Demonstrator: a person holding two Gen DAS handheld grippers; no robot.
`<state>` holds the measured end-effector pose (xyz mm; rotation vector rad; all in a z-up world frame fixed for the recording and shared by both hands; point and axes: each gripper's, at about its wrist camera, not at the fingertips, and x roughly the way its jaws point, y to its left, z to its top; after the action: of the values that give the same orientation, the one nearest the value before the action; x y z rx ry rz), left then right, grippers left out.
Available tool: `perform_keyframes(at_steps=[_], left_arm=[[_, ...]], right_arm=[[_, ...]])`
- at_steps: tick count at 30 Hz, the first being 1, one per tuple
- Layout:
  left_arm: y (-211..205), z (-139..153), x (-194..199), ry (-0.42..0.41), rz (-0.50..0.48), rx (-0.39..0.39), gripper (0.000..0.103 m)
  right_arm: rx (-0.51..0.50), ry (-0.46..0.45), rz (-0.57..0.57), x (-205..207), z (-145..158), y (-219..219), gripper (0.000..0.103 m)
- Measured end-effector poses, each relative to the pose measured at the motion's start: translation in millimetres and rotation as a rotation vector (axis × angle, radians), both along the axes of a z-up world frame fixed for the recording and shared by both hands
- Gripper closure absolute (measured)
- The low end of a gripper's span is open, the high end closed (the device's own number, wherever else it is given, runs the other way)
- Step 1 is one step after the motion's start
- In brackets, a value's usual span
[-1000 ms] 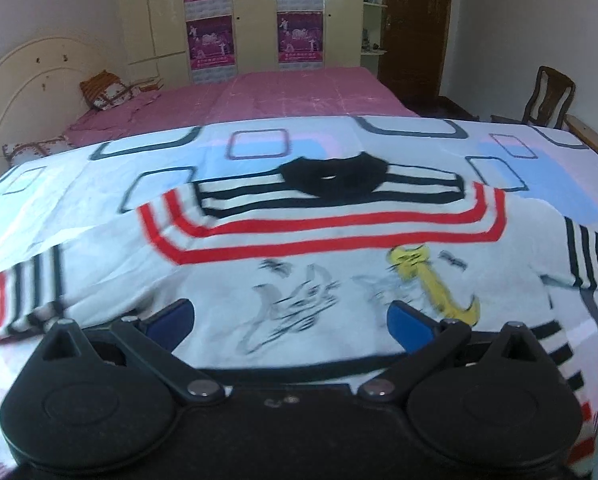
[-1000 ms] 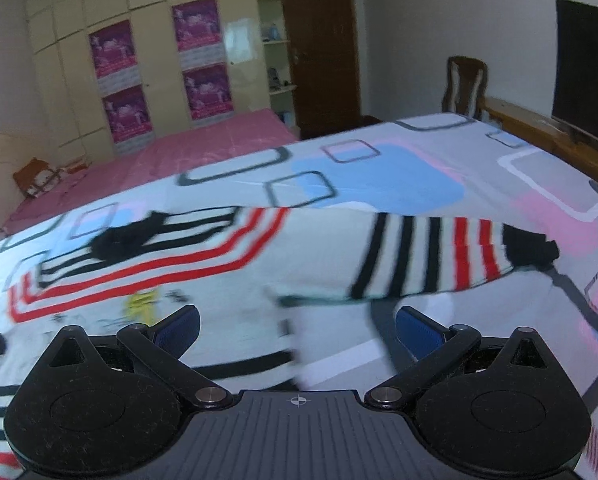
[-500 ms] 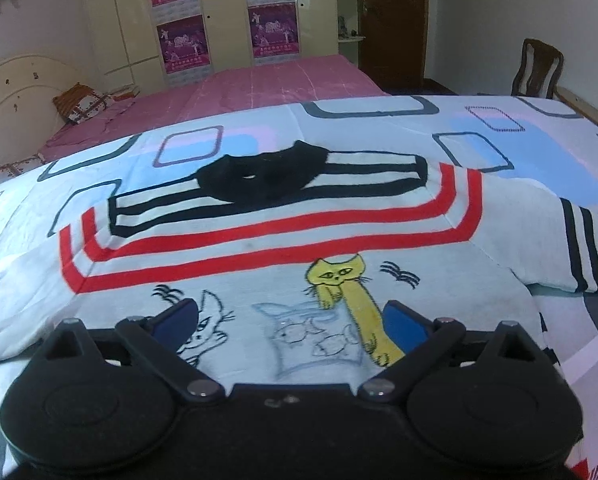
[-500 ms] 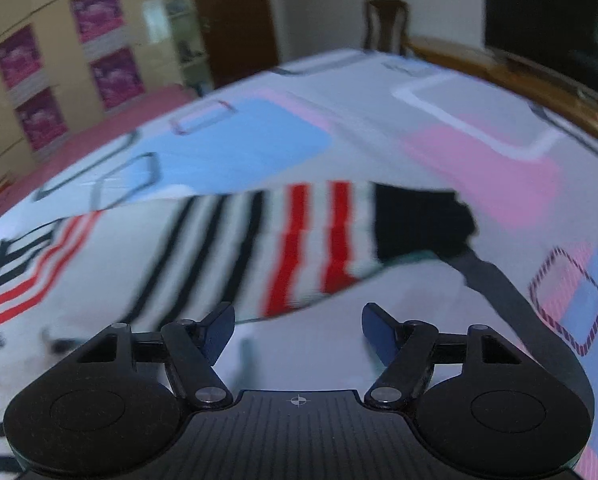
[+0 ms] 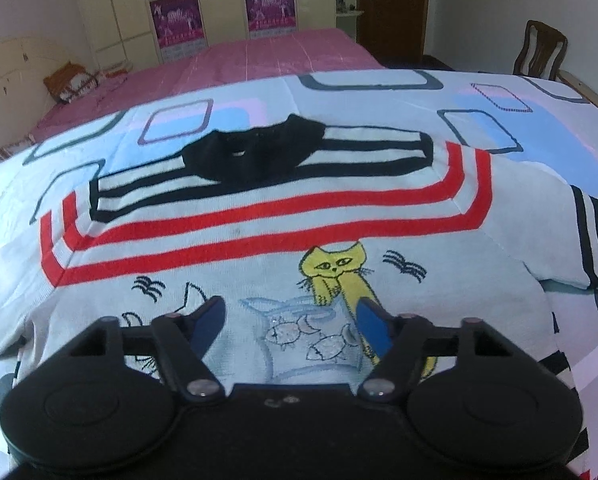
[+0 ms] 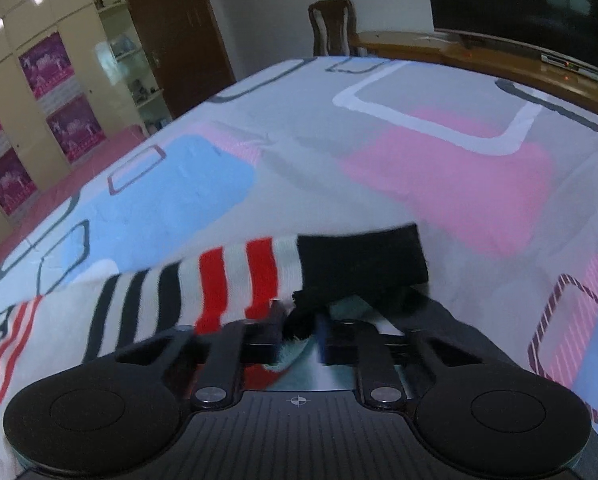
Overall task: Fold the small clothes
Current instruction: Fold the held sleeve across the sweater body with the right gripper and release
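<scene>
Left wrist view, left to right.
- Pillow (image 5: 73, 82), upper left, on the pink bed (image 5: 267, 56) beyond the patterned bedsheet (image 5: 379, 92).
- Sweater (image 5: 259, 240), centre of the frame: lying flat and face up on the bedsheet, black collar (image 5: 255, 156) toward the top, red and black stripes below it, cat drawing (image 5: 339, 276) lower centre.
- Left gripper (image 5: 291, 320), bottom centre: blue pads spread wide apart over the fish-bowl print, nothing between them; whether they touch the cloth cannot be told.
- Chair (image 5: 541, 52), upper right.

Right wrist view, left to right.
- Wardrobe (image 6: 39, 92) with purple posters, upper left.
- Sleeve (image 6: 227, 284), lower centre-left: black then red stripes, ending in a black cuff (image 6: 363, 260) at centre.
- Right gripper (image 6: 299, 328), bottom centre: fingers closed together, pinching the lower edge of the cuff, which bunches there.
- Wooden footboard (image 6: 479, 60), upper right.

Step in hand, by judgement: carrying the right sleeve inward across the chest. To do it well:
- keep the pinch firm, since only a thin edge of the cuff is caught;
- lift just enough for the sleeve to clear the bedsheet;
- swing it toward the cat drawing so the crease falls along the shoulder seam;
- hold the left gripper down on the chest so the body does not drag along.
</scene>
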<state>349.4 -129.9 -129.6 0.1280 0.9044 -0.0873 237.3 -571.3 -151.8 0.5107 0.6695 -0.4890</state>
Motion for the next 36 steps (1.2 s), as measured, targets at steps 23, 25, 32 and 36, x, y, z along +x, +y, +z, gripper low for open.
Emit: perform_keyframes(at_steps=[23,25,32,36], left_arm=[[148.3,25.7,-2.8,-0.074,0.13,-0.096,0.035],[157.1,23.3,-2.6,-0.061,0.126,-0.121,0.035],[155.4,17.1,5.8,-0.01,0.06,-0.292,0.018],[139.9,2.0,21.5,0.083,0.029,-0.454,0.015]], right_arm=[[0.042,-0.148,0.739,83.5,53.6,355.8,0.094],[0.028,-0.109,0.765,82.6,42.3,373.4,0.094],[0.08,-0.06,0.795,77.4,34.7,372.1,0.036],[-0.023,-0.099,0.781,62.5,50.1,363.1,0.035]])
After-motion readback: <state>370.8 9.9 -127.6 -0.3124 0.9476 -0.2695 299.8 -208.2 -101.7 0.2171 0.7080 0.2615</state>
